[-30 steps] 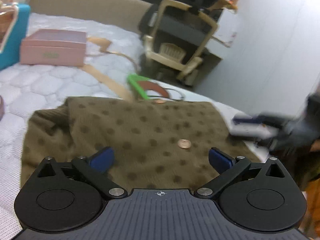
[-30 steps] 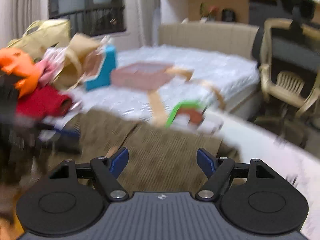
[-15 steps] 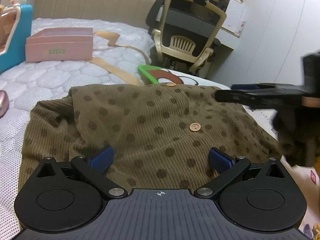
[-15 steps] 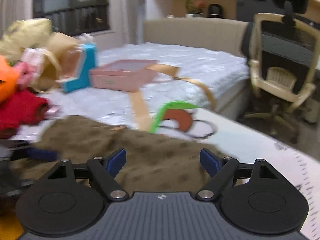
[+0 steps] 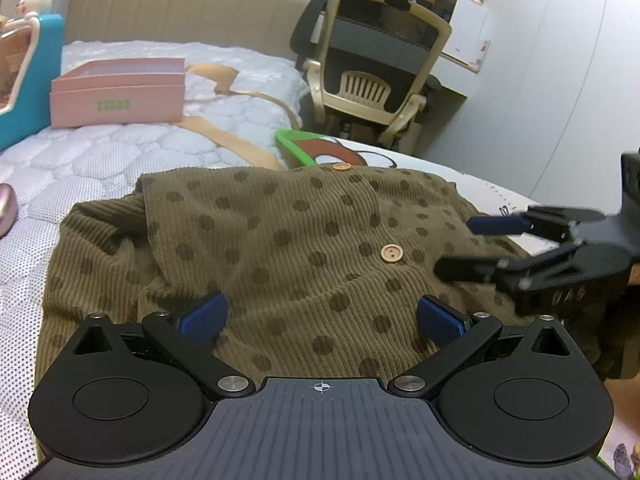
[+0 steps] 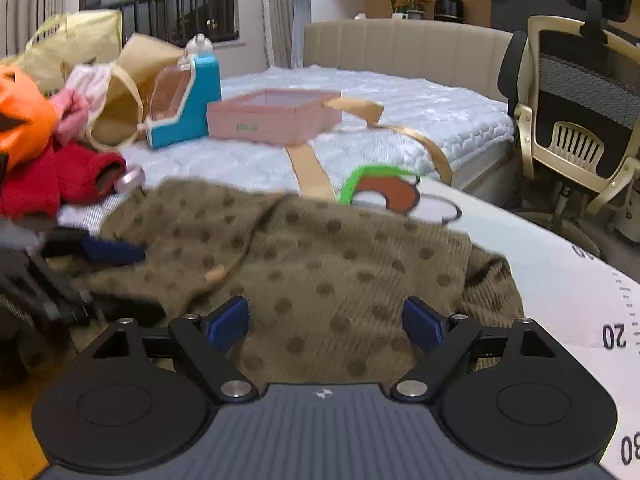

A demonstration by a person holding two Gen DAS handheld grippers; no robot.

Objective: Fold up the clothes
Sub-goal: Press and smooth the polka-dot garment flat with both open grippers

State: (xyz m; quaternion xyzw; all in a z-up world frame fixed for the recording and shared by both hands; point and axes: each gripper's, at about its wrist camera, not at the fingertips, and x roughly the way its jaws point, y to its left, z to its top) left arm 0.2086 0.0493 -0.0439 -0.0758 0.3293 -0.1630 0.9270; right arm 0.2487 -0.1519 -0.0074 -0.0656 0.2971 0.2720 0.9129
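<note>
Since the earlier frame, in the left wrist view, the right gripper is dropping lower over the polka-dot cardigan. Our left gripper is hovering, jaws wide apart and empty, the cardigan's near part lying between them on the bed.

In the right wrist view, our jaws are likewise spread wide, holding nothing above the sleeve side. We are judging that pinching one layer risks dragging the fold askew.

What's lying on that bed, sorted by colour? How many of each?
Brown: 1, dotted cardigan
Pink: 1, box
Blue: 1, case
Red: 1, garment
Orange: 1, cloth
Tan: 1, strap
Total: 6
</note>
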